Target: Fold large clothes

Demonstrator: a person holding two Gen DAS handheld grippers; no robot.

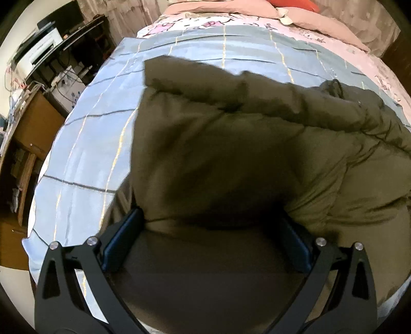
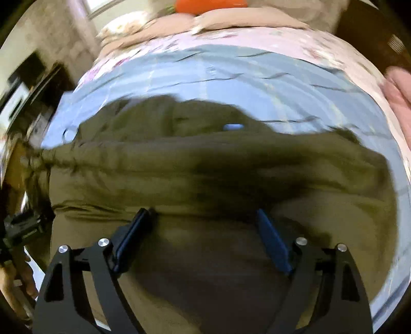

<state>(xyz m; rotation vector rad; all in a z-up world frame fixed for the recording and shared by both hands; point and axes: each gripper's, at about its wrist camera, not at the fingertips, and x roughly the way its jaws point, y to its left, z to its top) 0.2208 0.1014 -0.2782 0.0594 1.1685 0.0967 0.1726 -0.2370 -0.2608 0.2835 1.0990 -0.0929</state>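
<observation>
- Bedroom setting: a bed (image 1: pixel 84 144) covered with a pale blue checked sheet (image 1: pixel 200 54), and at its far end a pink patterned sheet (image 1: pixel 269 23) and beige pillows (image 2: pixel 231 19).
- An olive-green padded coat (image 1: pixel 218 144) lies spread on the blue sheet and fills the near half of both views; one long puffy part, apparently a sleeve, is laid across its body.
- Its near edge is cut off below the frame in both views, so its whole outline cannot be made out.
- Right wrist view is motion-blurred: seams and folds of the coat (image 2: pixel 205 179) are smeared, and a small pale patch (image 2: pixel 233 127) near its far edge cannot be identified.
- An orange object (image 2: pixel 210 3) beyond the pillows is cropped by the top edge.
- Left gripper (image 1: pixel 213 218) is spread wide, its blue pads (image 1: pixel 120 241) down against the coat fabric; whether cloth is caught between them cannot be told.
- Right gripper (image 2: pixel 204 213) is likewise spread wide over the coat, pads (image 2: pixel 273 244) near or on the fabric.
- Only the left wrist view shows the dark shelving (image 1: pixel 64 43) with a white printer-like box (image 1: pixel 41 48) and a brown cabinet (image 1: pixel 33 123) beside the bed.
- Only the right wrist view shows a dark device (image 2: pixel 20 228) and part of a hand (image 2: pixel 15 277) at its left edge, and pink cloth (image 2: pixel 400 92) at its right.
</observation>
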